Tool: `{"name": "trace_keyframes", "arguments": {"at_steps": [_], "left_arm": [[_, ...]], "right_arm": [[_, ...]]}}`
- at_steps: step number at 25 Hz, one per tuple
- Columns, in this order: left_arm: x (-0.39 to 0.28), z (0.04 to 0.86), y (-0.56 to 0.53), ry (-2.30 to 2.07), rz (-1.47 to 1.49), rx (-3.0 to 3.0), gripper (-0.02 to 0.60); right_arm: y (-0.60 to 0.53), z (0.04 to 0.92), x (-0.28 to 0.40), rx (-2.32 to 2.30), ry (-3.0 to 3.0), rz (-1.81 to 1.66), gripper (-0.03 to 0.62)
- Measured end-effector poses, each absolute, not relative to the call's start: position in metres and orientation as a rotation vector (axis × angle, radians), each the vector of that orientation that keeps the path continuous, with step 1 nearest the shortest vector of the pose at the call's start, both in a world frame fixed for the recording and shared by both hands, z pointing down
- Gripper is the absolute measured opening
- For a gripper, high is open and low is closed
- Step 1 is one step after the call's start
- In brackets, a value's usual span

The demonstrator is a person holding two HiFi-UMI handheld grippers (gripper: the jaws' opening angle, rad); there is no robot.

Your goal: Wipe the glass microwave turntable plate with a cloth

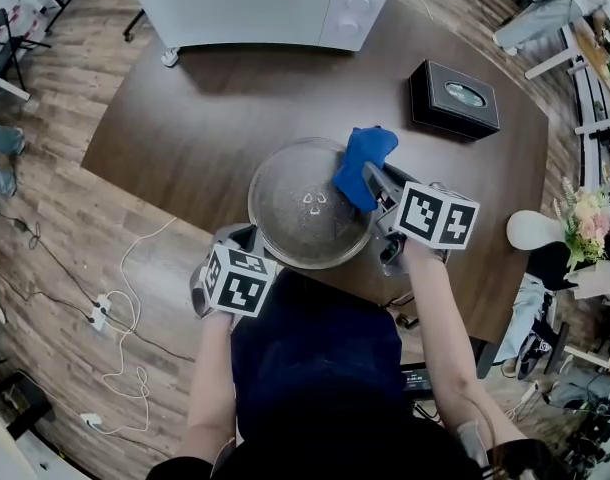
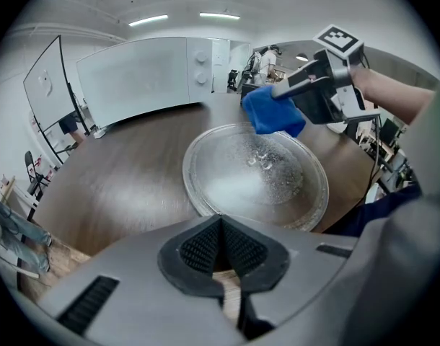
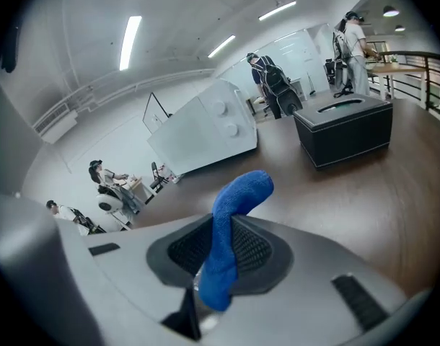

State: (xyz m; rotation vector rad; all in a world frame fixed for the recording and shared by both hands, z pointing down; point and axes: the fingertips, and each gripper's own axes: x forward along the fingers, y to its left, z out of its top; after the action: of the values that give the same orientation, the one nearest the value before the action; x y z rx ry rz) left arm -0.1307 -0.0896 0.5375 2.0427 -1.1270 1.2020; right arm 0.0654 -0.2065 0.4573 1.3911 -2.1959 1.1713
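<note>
The round glass turntable plate (image 1: 307, 208) lies on the brown table (image 1: 195, 128) near its front edge. Above the plate's far right rim, my right gripper (image 1: 373, 183) is shut on a blue cloth (image 1: 362, 160). In the right gripper view the cloth (image 3: 238, 193) sticks up from between the pads of my right gripper (image 3: 223, 225). My left gripper (image 1: 247, 238) is at the plate's near left rim. In the left gripper view my left gripper (image 2: 220, 220) has its jaws shut, tips at the rim of the plate (image 2: 256, 175). Whether they pinch the rim is unclear. The cloth (image 2: 272, 114) hangs over the plate's far side.
A white microwave (image 1: 265, 3) stands at the table's far edge. A black box (image 1: 453, 98) sits at the far right. Cables (image 1: 115, 308) lie on the wooden floor at the left. A vase with flowers (image 1: 575, 218) is at the right. People are in the room behind.
</note>
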Motion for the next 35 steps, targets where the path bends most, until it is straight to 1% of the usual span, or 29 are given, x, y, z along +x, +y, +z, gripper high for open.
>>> {"name": "trace_keyframes", "arguments": {"at_steps": [8, 13, 17, 24, 35], "left_arm": [[-0.132, 0.537, -0.09, -1.127, 1.205, 2.045, 0.002], [-0.132, 0.537, -0.09, -1.13, 1.193, 2.048, 0.002], [-0.133, 0.537, -0.089, -1.135, 1.195, 2.048, 0.003], [-0.133, 0.536, -0.09, -1.141, 1.19, 2.05, 0.003], [-0.134, 0.536, -0.089, -1.136, 1.193, 2.05, 0.003]], "right_arm": [[-0.178, 0.425, -0.015, 1.143, -2.385, 1.222, 0.058], [-0.153, 0.433, -0.069, 0.896, -2.435, 1.226, 0.058], [-0.135, 0.457, -0.101, 0.761, -2.398, 1.235, 0.058], [-0.121, 0.515, -0.103, 0.749, -2.224, 1.279, 0.057], [-0.128, 0.528, -0.065, 0.856, -2.16, 1.25, 0.058]]}}
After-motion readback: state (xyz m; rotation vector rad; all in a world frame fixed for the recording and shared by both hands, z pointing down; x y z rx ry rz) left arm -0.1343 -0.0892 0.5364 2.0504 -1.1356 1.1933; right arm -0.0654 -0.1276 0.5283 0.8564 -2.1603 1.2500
